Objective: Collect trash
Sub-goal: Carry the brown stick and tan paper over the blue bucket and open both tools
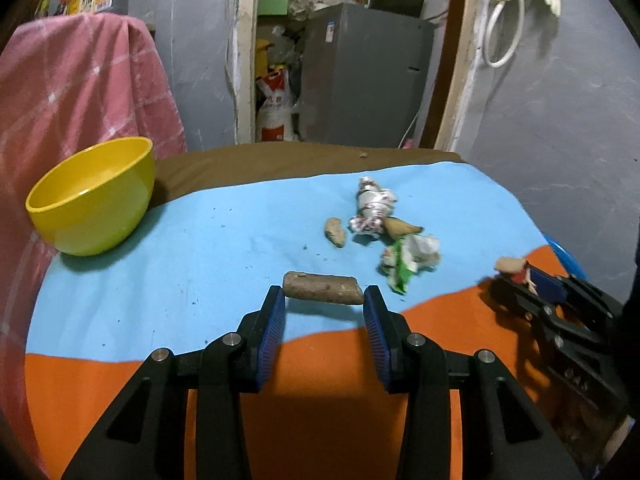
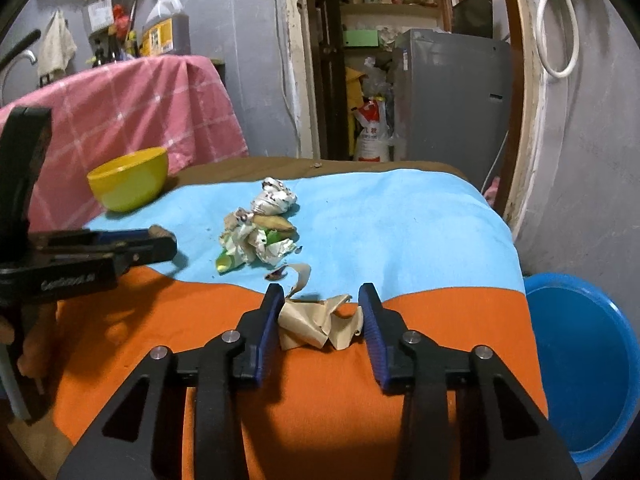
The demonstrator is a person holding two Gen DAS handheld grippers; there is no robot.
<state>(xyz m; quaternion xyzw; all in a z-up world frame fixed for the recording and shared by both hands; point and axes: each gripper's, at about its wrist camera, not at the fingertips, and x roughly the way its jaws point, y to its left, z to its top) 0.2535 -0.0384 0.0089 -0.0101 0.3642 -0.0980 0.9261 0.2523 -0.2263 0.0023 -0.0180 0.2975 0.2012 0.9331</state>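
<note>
Glossy plastic bowl (image 1: 94,196), matt cloth table cover (image 1: 224,240), crumpled paper scrap (image 2: 316,322)

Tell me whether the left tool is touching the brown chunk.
Touching. In the left wrist view both fingers of the left tool press the ends of the brown chunk, lifted above its shadow on the blue cloth.

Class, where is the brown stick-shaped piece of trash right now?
In the left wrist view, the brown piece is held between the left gripper fingertips above the blue cloth.
</note>
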